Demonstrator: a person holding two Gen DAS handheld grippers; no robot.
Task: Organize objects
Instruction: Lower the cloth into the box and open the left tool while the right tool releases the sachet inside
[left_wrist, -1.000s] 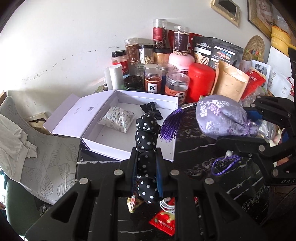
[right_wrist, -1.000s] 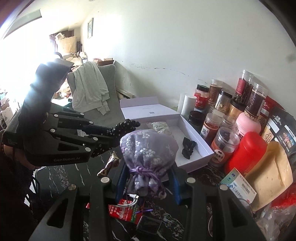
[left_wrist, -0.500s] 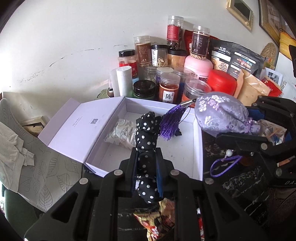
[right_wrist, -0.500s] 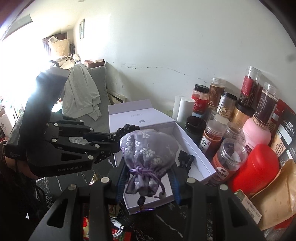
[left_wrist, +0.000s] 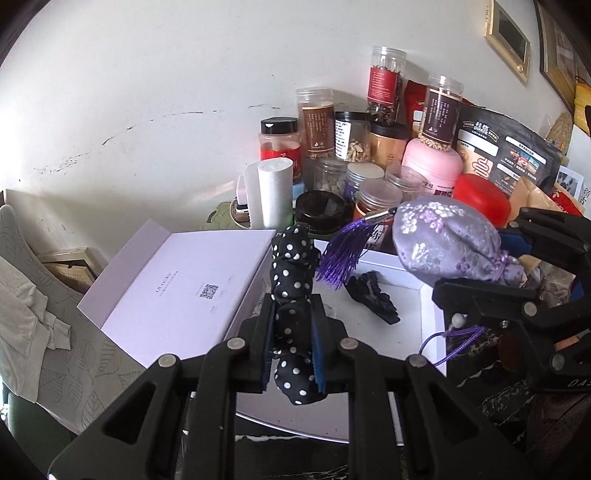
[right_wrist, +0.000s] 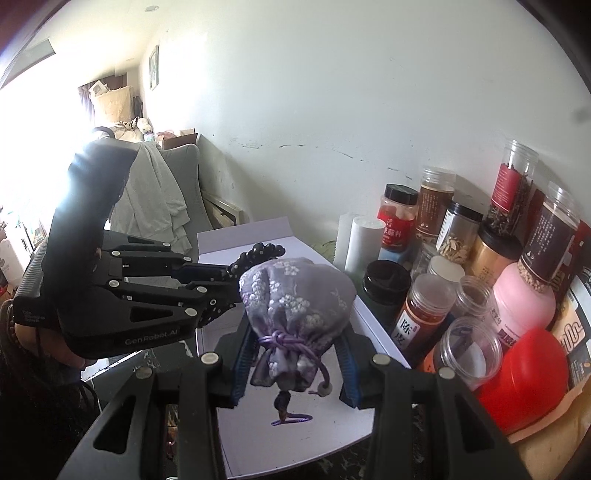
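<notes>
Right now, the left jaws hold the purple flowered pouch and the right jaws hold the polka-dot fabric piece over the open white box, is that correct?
No, the holds are swapped. In the left wrist view the left gripper clamps the polka-dot fabric piece; in the right wrist view the right gripper holds the purple flowered pouch. Both are over the open white box.

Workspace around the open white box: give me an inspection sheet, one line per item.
Surface: dark marbled tabletop, mostly covered.
Job's things: open white box holding a black ruffled piece; polka-dot fabric roll and purple floral pouch held above it.
Clutter: jars, pink container, red canister and pouches against the wall.
Grippers: left gripper shut on the roll; right gripper shut on the pouch.
Cables: nothing seen.
Surroundings: white wall, chair draped with clothing.
</notes>
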